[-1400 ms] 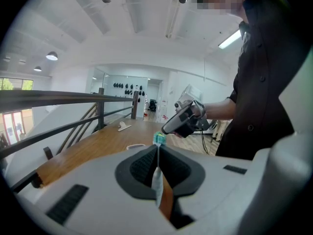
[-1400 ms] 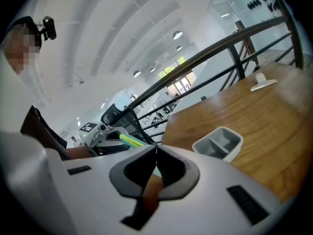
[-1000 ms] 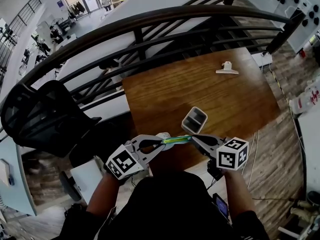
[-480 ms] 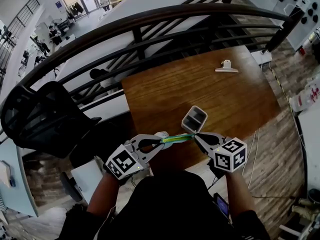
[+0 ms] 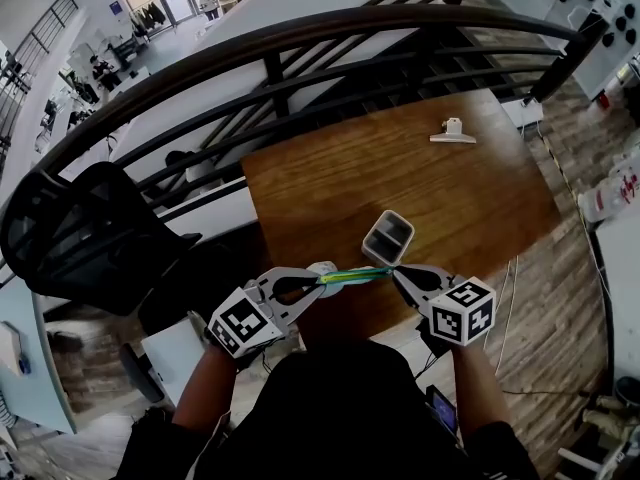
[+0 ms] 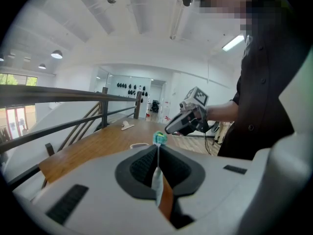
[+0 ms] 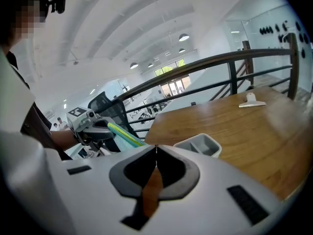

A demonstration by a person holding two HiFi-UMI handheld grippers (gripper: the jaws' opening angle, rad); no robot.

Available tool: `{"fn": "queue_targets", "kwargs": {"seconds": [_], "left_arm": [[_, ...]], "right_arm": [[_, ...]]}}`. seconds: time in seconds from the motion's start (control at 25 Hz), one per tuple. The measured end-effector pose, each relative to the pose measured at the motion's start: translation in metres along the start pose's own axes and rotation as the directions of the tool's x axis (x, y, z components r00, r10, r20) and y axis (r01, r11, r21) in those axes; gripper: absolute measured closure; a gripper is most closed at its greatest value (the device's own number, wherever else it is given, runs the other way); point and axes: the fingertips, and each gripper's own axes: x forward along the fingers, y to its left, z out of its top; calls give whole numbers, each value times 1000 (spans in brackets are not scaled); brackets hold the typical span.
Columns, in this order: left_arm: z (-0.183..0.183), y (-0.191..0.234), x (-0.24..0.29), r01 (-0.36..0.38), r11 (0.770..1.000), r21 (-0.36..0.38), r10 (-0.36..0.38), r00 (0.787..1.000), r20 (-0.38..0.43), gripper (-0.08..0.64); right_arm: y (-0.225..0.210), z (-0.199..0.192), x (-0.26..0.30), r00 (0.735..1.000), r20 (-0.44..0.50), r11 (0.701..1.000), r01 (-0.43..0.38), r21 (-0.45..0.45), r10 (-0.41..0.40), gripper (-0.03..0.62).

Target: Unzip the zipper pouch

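Warm, strongly grained wood forms the table (image 5: 480,198) below me, a flat brown slab set against a dark, curved metal railing (image 5: 300,43). Off to the left stands a black mesh-backed chair (image 5: 80,228).

On the wood sits a small grey tray (image 5: 388,238), rectangular with rounded corners and a divider across its inside. Well beyond it, near the far edge, lies a white clip (image 5: 453,134) with a flat blade.

I hold the zipper pouch (image 5: 355,277) in the air over the near edge of the table, strung level between my two tools. From above it reads as a thin, soft band, yellow-green along one side and teal along the other.

My left gripper (image 5: 325,274) is clamped on its left end. Looking along those jaws, the dark ribbed pads (image 6: 142,166) press flat against a pale, paper-thin edge of the material, and a small green-and-teal tuft sticks out past the tips.

My right gripper (image 5: 393,271) meets the pouch's other end, just in front of the tray. Its jaws are pressed fully together, with only a hairline seam between the smooth dark pads. What they pinch there is too small to make out, so I cannot tell whether it is the zipper pull or the fabric.
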Motion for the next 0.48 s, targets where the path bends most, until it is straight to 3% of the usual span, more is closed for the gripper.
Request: {"fn": "queue_targets", "kwargs": {"seconds": [0.48], "left_arm": [[-5,5,-5,-7,1000,-8,7,1000,2,541]], "right_arm": [[-8,-2,-2,999,0,999,38,-1,-38,591]]}}
